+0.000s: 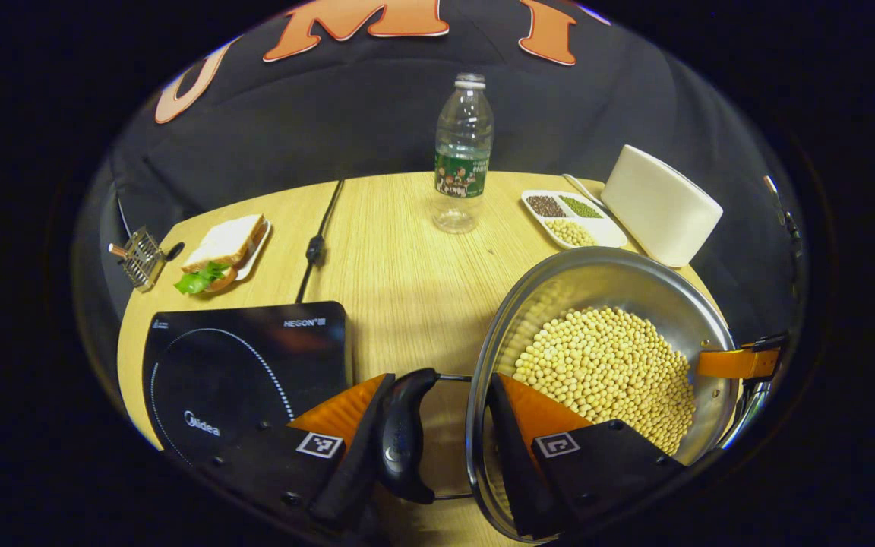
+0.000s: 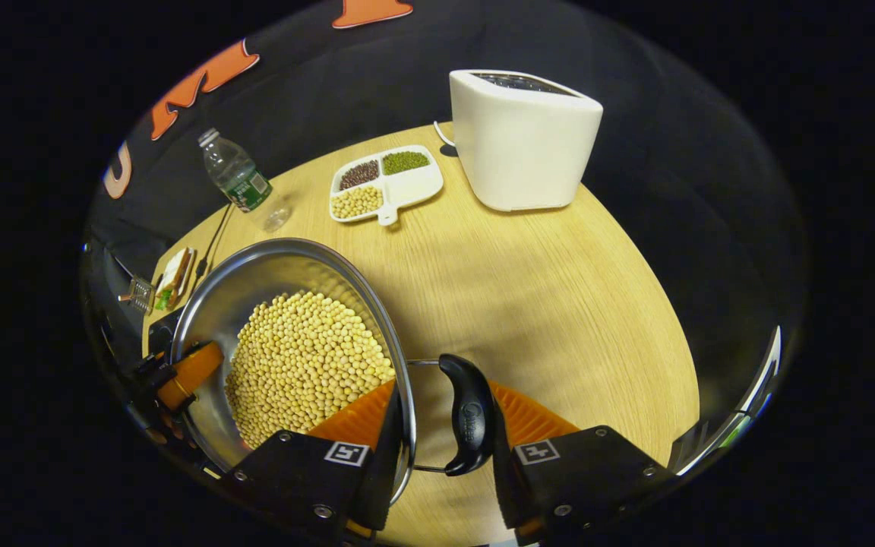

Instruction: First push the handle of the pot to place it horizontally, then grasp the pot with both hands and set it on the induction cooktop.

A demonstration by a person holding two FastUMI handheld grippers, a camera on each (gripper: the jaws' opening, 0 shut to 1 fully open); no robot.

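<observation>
1. Nearest in the left gripper view, the left gripper (image 1: 437,437) straddled the pot's left handle (image 1: 405,433). One finger lay outside the black grip and the other inside the pot (image 1: 597,273) over the soybeans (image 1: 612,372). The outer finger touched the grip, but whether both pressed I could not tell.
2. In the right gripper view, the right gripper (image 2: 445,448) straddled the right handle (image 2: 470,414) likewise, one finger inside the rim and one outside. It seemed gathered round the handle; a firm clench could not be confirmed.
3. Both handles lay level, so I judged the pushing step done and the two-handed grasp in hand.
4. The pot sat on the table (image 1: 407,258) at about 4 o'clock in the left gripper view. The induction cooktop (image 1: 247,365) lay just beside it at 8 o'clock.
5. The next move seemed to call for even squeezing, a level lift, and a sideways carry onto the cooktop without spilling.
6. Both grippers pointed forward and slightly downward, facing each other across the pot.
7. Farther off stood a bottle (image 1: 464,152) at 12 o'clock and a toaster (image 2: 521,137) at 1 o'clock.
</observation>
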